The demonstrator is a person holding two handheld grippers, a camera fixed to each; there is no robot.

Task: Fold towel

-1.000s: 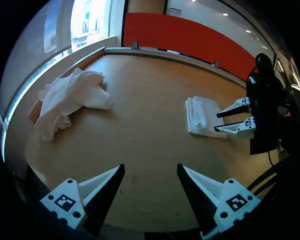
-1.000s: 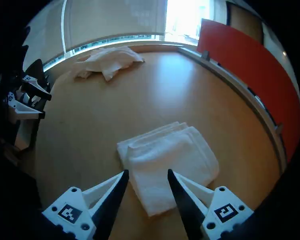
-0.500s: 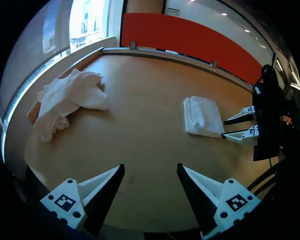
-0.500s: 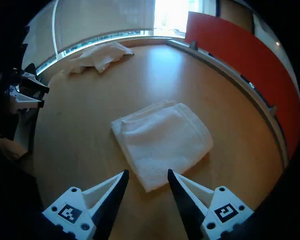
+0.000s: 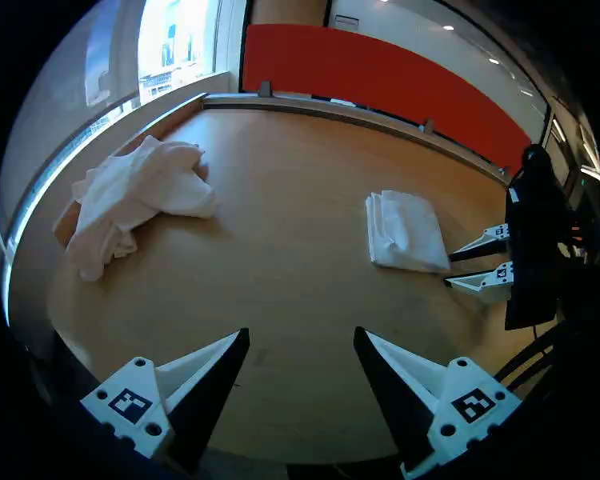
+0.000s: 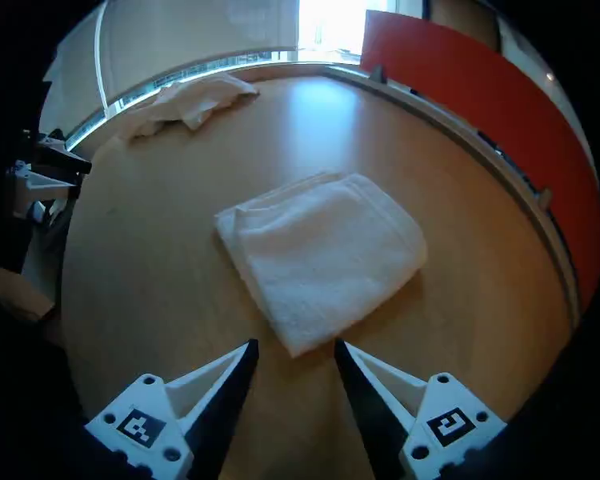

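Sideways, left gripper view shows right tool just beside folded towel.

The left gripper hovers with fingers spread and empty over the wooden table, where a folded towel lies near the parted tips of the right gripper, well apart from a crumpled white cloth.

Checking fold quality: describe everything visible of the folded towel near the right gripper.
The folded towel is white terry cloth, folded into a thick, rounded rectangle with stacked layer edges showing along its far side. It lies flat on the wooden table, set diagonally, its near corner pointing into the gap of the open right hand-held gripper, ungripped.
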